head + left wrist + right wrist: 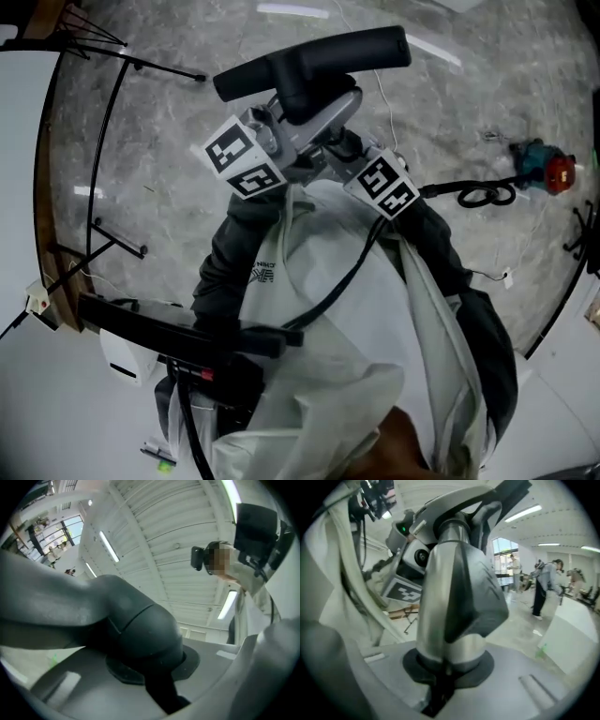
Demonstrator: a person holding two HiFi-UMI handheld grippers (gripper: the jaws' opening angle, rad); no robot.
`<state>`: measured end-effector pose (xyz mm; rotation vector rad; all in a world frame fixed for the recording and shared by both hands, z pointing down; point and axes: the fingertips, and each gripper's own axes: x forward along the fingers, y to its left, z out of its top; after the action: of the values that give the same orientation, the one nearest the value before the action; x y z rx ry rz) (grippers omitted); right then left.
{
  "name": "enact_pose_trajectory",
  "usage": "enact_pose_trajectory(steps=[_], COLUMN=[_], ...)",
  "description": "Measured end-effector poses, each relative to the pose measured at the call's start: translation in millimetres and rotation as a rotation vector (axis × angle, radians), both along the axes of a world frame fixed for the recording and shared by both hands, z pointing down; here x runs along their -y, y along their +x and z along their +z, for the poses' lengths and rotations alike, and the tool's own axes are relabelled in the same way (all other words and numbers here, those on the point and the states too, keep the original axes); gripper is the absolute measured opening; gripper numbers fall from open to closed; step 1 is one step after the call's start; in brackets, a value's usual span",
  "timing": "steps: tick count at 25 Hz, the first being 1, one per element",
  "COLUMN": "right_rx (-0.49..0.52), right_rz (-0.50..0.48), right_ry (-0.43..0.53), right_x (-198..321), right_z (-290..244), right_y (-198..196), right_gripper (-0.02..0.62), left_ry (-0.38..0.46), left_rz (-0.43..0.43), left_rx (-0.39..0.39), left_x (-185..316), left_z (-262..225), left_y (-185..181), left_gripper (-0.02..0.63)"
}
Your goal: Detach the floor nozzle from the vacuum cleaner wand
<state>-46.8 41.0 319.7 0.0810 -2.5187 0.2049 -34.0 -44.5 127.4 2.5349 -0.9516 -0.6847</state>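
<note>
The left gripper (157, 670) has its jaws squeezed nearly together on the dark grey, rounded plastic neck of the floor nozzle (136, 630), which fills the gap between them. The right gripper (443, 670) is clamped just as narrowly on the silver metal wand (440, 597), at its dark grey collar.

In the head view the nozzle's black T-shaped head lies crosswise above the two square-patterned marker cubes (242, 161). The cubes sit close together and cover the grip, so I cannot tell whether nozzle and wand are joined.

The person's pale fabric sleeves (375, 375) and a thin black cable (342, 279) crowd the space just below the grippers. Beyond, on the grey marbled floor (187, 122), a red-and-teal power tool (546, 167) lies well apart at the right with a looped black cord (485, 195) beside it. Thin black metal stands (105, 239) rise at the left.
</note>
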Motion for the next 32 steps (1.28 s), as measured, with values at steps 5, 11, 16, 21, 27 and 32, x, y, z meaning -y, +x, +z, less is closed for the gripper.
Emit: enact_pose_trajectory(steps=[5,11,16,21,27,32], right_rx=[0.089,0.075,-0.051,-0.036,0.084,0.114], right_rz=[-0.479,-0.277,0.18,0.163,-0.324,-0.287], right_ry=[-0.317,-0.283,0.024,0.075,-0.167,-0.202], right_x=[-50,-31,11,4,-51,-44], right_z=[-40,-25,0,-5,-38,-37], right_y=[24,1,-10,-11,4,2], right_gripper=[0.038,0.037,0.037,0.038,0.04,0.038], left_ry=[0.243,0.062,-0.147,-0.063,0.26,0.219], left_rz=[0.289,0.164,-0.076,-0.023,0.28,0.269], left_rx=[-0.095,-0.085,0.015,0.025,-0.052,-0.052], left_x=[-38,-8,14,-2,-54,-44], left_z=[-45,-20,9,-3,-49,-43], left_y=[20,1,-19,-14,12,13], left_gripper=[0.069,0.067,0.067,0.069,0.072,0.069])
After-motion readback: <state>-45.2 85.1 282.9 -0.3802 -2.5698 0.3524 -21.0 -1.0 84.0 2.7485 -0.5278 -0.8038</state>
